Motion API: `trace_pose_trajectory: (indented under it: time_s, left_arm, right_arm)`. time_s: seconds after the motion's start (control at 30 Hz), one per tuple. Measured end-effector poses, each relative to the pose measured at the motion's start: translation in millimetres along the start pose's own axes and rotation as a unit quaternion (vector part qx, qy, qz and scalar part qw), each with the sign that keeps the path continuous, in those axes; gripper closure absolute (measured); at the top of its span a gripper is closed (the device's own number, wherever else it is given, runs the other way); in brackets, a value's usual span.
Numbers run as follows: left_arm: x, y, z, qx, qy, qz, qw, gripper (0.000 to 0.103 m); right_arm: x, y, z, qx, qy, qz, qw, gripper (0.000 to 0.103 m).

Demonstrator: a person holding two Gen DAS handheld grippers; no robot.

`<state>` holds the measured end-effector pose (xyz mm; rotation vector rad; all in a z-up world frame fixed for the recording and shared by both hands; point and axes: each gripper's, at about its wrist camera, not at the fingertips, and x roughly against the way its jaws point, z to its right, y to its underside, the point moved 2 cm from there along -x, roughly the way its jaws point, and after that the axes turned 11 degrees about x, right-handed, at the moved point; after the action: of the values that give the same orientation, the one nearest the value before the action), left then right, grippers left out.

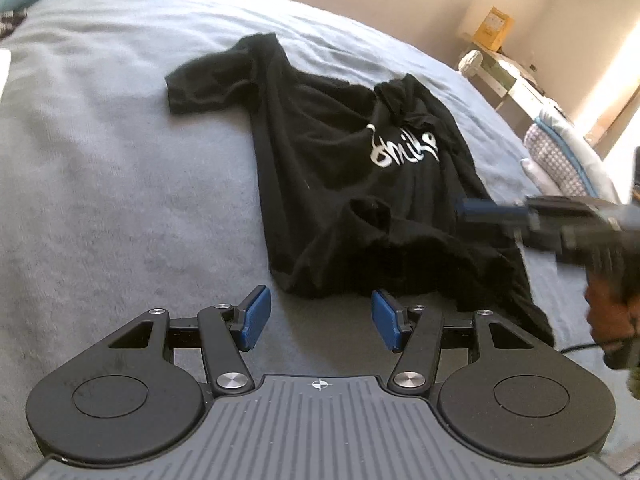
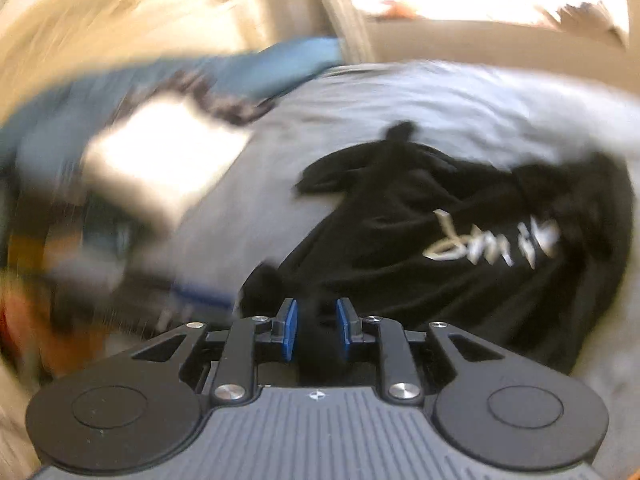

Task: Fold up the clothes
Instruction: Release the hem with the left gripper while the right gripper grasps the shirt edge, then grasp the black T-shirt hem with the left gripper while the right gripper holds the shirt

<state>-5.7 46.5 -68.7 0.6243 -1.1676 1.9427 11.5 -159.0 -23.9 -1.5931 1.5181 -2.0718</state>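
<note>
The left gripper point(image 1: 320, 318) is wide open and holds nothing. The right gripper point(image 2: 316, 330) pinches the one black T-shirt point(image 1: 340, 168) on the grey bed point(image 1: 120, 184).

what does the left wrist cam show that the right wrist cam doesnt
Only the left wrist view shows the left gripper, open and empty just short of the shirt's hem, the spread-out sleeve, and a yellow box on a desk by the wall.

Only the right wrist view shows black cloth between the right gripper's nearly closed blue pads, plus a blurred white patch and a blue pillow.

Both show the black t-shirt with white lettering, lying rumpled on the grey bedspread, and the right gripper itself.
</note>
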Motion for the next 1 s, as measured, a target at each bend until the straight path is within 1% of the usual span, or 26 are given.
trace_pose_trajectory:
  time_s: [0.07,0.1,0.17,0.23,0.33,0.4,0.5,0.53,0.67,0.73,0.77,0.8,0.83,0.9,0.97,1.0]
  left_arm:
    - [-2,-6,-2,0.000,-0.012,0.012,0.9999,0.047]
    - [-3,-9,-4,0.003,-0.018,0.017,0.9997,0.047]
    - [-7,-16,-9,0.014,-0.030,0.029,0.9990,0.047]
    - [-12,-21,-13,0.020,-0.038,0.031,0.9986,0.047]
    - [-20,-28,-18,0.026,-0.041,0.034,0.9982,0.047]
    - [-22,-30,-20,0.026,-0.040,0.038,0.9981,0.047]
    - [-25,-32,-22,0.028,-0.038,0.040,0.9981,0.047]
    - [-25,-32,-22,0.029,-0.036,0.040,0.9981,0.047]
    - [-27,-33,-25,0.034,-0.031,0.040,0.9981,0.047]
    - [-27,-34,-27,0.037,-0.029,0.039,0.9981,0.047]
    - [-28,-34,-28,0.038,-0.027,0.039,0.9982,0.047]
    - [-28,-35,-29,0.039,-0.026,0.038,0.9982,0.047]
    - [-28,-36,-29,0.040,-0.025,0.037,0.9982,0.047]
    - [-28,-37,-31,0.043,-0.023,0.035,0.9982,0.047]
    - [-28,-38,-32,0.045,-0.021,0.034,0.9982,0.047]
    - [-28,-38,-32,0.047,-0.020,0.034,0.9981,0.047]
  right_arm:
    - [-4,0,-22,0.079,0.016,-0.008,0.997,0.080]
    - [-6,-1,-29,0.102,0.020,-0.009,0.995,0.080]
    - [-12,-1,-29,0.108,0.028,-0.012,0.994,0.080]
    - [-23,-1,-16,0.096,0.047,-0.029,0.994,0.081]
    - [-39,1,19,0.026,0.078,-0.050,0.995,0.082]
    - [-42,2,44,-0.049,0.095,-0.056,0.993,0.082]
    - [-33,2,61,-0.115,0.091,-0.036,0.988,0.080]
    - [-27,1,61,-0.121,0.093,-0.026,0.988,0.080]
    - [-7,-2,52,-0.093,0.095,0.007,0.991,0.080]
    - [-1,-7,40,-0.062,0.071,0.024,0.995,0.079]
    - [-1,-9,30,-0.036,0.056,0.026,0.997,0.079]
    - [-1,-11,19,-0.010,0.042,0.029,0.999,0.077]
    - [-1,-13,9,0.016,0.028,0.031,0.999,0.068]
    - [-9,-14,-15,0.081,0.014,0.023,0.996,0.061]
    - [-23,-12,-32,0.128,0.014,0.007,0.992,0.061]
    - [-31,-12,-36,0.136,0.011,-0.001,0.991,0.061]
